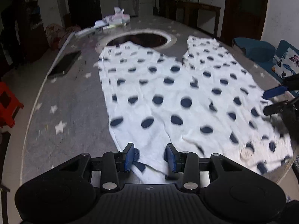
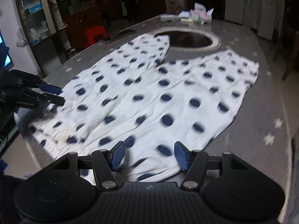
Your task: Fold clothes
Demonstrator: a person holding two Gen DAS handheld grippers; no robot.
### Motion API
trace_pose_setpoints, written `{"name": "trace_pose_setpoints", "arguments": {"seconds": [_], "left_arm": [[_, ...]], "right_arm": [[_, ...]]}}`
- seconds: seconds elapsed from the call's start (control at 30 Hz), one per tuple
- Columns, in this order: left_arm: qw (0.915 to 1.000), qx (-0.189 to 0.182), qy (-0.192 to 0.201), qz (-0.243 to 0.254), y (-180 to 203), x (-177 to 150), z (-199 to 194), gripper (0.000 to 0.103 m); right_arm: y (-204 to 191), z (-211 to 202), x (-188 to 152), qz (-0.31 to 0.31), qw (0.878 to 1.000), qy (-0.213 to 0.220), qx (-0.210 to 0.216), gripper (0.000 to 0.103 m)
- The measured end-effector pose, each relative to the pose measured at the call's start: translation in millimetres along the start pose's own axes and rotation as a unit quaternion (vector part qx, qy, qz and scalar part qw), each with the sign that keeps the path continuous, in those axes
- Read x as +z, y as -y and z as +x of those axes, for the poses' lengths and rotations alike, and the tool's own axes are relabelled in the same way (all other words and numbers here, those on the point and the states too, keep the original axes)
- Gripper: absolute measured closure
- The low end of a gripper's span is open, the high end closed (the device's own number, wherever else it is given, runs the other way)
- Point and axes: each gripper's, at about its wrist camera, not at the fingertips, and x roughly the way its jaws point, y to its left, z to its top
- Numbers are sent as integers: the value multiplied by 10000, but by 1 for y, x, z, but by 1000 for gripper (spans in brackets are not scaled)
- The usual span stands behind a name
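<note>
The polka-dot trousers (image 1: pixel 168 97) lie spread flat on the grey starred tabletop (image 1: pixel 71 97), waistband at the near edge, both legs running away toward the round opening (image 1: pixel 142 39) at the far middle. The long axis runs near to far. The left gripper (image 1: pixel 150 155) sits over the waistband's left end, jaws apart with cloth between them but not pinched. The right gripper (image 2: pixel 149 154) hovers over the right end, jaws apart as well. Each hand is nearest its own corner, which suits a two-handed lift of the waistband toward the cuffs.
</note>
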Motion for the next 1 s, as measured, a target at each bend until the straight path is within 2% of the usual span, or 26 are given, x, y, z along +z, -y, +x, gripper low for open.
{"name": "trace_pose_setpoints", "arguments": {"seconds": [0.17, 0.3, 0.5, 0.6, 0.73, 0.83, 1.0], "left_arm": [[9995, -217, 209, -29, 14, 22, 6, 57], [9975, -657, 194, 152, 42, 32, 18, 56], [9879, -1430, 67, 603, 90, 37, 37, 56], [9825, -1705, -42, 747, 106, 35, 44, 56], [9782, -1879, -66, 877, 114, 32, 49, 54], [9761, -1983, -86, 882, 110, 32, 48, 53], [9746, -2065, -117, 855, 108, 34, 49, 53]], "right_arm": [[23, 15, 30, -56, 9994, 222, -240, 44], [46, 38, 54, -38, 9986, 318, -415, 44], [81, 75, 83, 118, 9978, 300, -585, 44], [99, 94, 90, 224, 9970, 198, -713, 44], [124, 107, 91, 429, 9949, 146, -896, 44], [138, 110, 98, 598, 9909, 127, -1201, 44], [153, 118, 122, 651, 9898, 331, -1226, 44]]}}
